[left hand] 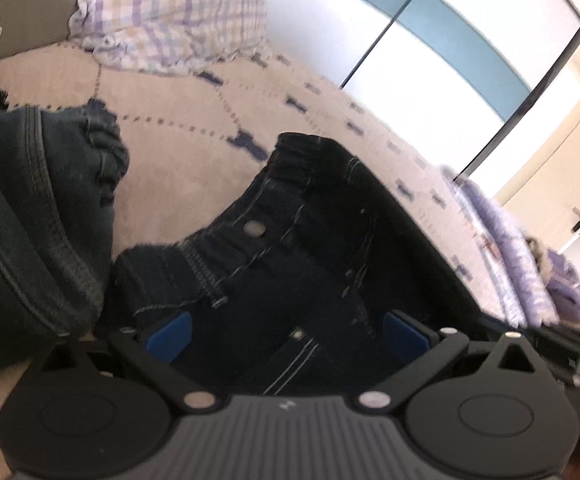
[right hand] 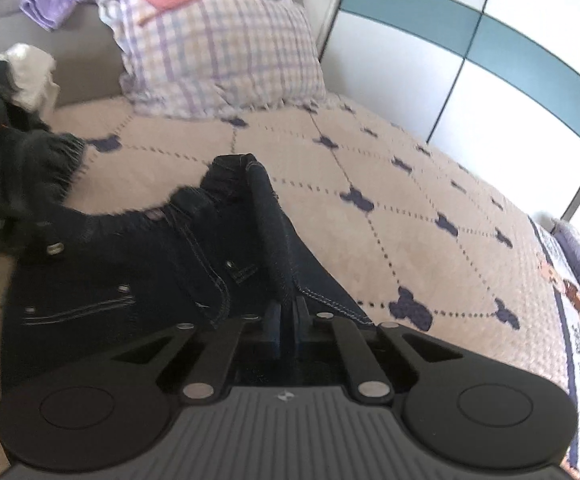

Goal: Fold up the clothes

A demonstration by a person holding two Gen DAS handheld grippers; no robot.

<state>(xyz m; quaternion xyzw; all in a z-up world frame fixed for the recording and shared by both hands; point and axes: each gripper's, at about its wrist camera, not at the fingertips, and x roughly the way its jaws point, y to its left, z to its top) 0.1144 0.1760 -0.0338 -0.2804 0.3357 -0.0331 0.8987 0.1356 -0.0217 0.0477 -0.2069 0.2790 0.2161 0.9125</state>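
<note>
Left gripper point(left hand: 285, 330) jaws wide open, hovering over the dark jeans point(left hand: 310, 240) with nothing gripped. Jeans lie mid-bed point(right hand: 390, 216), checked pillow point(right hand: 221, 52) at the head edge, another dark garment point(right hand: 13, 168) toward the left edge. Right gripper point(right hand: 288, 322) jaws pinched tight on a raised fold of the jeans.

Each claw point(right hand: 288, 322) is black, with blue pads point(left hand: 169, 334) and silver rivets.
</note>
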